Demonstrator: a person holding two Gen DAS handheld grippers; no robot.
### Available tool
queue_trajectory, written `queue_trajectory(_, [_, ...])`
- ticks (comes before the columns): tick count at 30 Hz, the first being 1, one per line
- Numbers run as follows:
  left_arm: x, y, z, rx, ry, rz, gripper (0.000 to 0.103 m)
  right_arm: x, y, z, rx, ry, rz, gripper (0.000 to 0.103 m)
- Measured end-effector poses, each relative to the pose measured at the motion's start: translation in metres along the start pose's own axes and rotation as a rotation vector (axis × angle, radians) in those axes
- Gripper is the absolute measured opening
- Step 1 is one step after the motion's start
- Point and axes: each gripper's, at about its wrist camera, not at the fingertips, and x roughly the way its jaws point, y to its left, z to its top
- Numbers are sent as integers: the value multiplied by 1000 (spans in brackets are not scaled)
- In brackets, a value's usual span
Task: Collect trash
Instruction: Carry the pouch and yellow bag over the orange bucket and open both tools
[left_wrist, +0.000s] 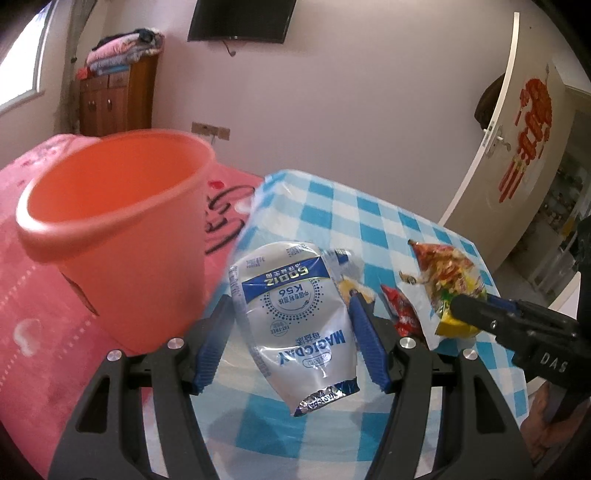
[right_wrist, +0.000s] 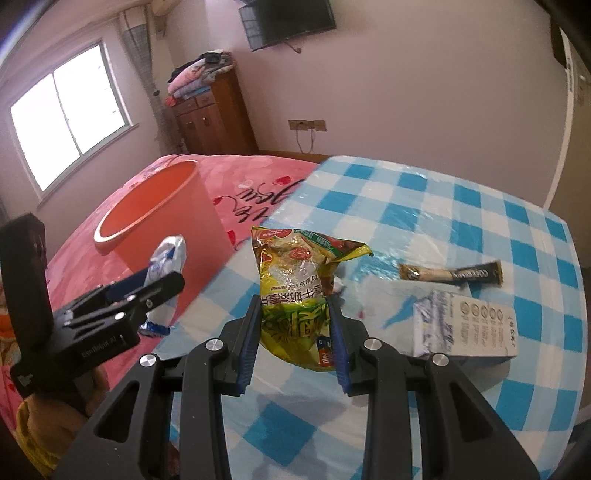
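Though both are empty, crinkly and feather-light, the silver milk pouch (left_wrist: 295, 317) hangs gripped in the left tool (left_wrist: 291, 332) near the orange bin (left_wrist: 110, 229), the yellow snack bag (right_wrist: 295, 291) pinched mid-body in the right tool (right_wrist: 295, 332) above the table (right_wrist: 461, 206); slippery film, best held across flat middles.

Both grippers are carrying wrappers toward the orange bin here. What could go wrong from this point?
1. The silver milk pouch hangs slack in the left gripper and might slip out before reaching the orange bin.
2. The right gripper pinches only the lower part of the yellow snack bag; its floppy top may catch the bin's rim.
3. The coffee stick and white box could be overlooked.
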Motion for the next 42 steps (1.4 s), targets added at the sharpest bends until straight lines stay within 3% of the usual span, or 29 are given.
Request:
queue_trajectory(8, [-34,22,35,36,-79,78,65,0,38,25,-69,-14,36,36])
queue_trajectory(18, [-48,59,72,46,-137,190,65,15,89,70,-169,-36,98,36])
queue_trajectory(28, [-32,104,93,30,-113,294,65,55,141,110,-241,-26,185,36])
queue_trajectory(38, [-4,133,101,-7,-60,335,65,113,169,130,-250,32,218,36])
queue_trajectory(40, [1,136,100,-12,-50,344,66,121,169,134,-236,36,241,43])
queue_trajectory(41, [4,137,100,-14,-40,351,70,124,168,136,-232,40,251,51])
queue_trajectory(42, [8,139,99,-20,-28,359,75,127,166,137,-225,42,253,76])
